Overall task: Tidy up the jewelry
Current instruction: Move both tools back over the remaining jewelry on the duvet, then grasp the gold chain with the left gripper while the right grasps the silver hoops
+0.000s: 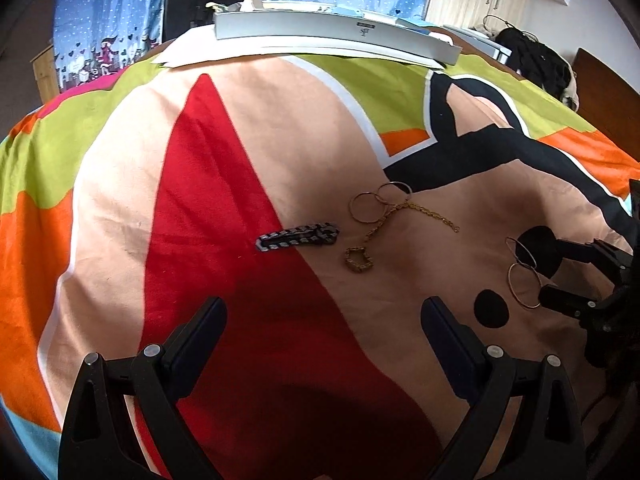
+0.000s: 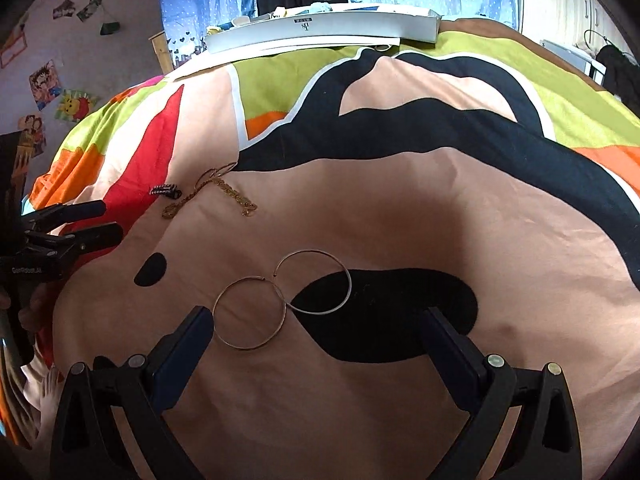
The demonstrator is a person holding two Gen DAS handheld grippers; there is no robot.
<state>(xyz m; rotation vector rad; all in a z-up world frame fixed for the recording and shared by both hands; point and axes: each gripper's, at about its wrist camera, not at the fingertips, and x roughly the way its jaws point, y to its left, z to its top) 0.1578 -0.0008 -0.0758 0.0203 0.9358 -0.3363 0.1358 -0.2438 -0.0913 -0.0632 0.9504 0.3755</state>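
Note:
Jewelry lies loose on a colourful bedspread (image 1: pixel 248 120). A black and white hair clip (image 1: pixel 298 236) rests ahead of my left gripper (image 1: pixel 324 314), which is open and holds nothing. Just right of the clip are a gold chain (image 1: pixel 424 212) with a pendant (image 1: pixel 358 261) and two small hoops (image 1: pixel 380 202). Two large thin hoops (image 2: pixel 282 298) overlap right in front of my right gripper (image 2: pixel 316 318), which is also open and empty; the nearer hoop almost reaches its left finger (image 2: pixel 196 328). From the left wrist view, the right gripper (image 1: pixel 554 272) sits beside these large hoops (image 1: pixel 522 265).
A long white box (image 1: pixel 332 32) and flat white sheets sit at the far edge of the bed. The left gripper (image 2: pixel 110 220) shows at the left of the right wrist view, near the hair clip (image 2: pixel 165 190) and chain (image 2: pixel 236 196). A dark bag (image 1: pixel 536 60) lies far right.

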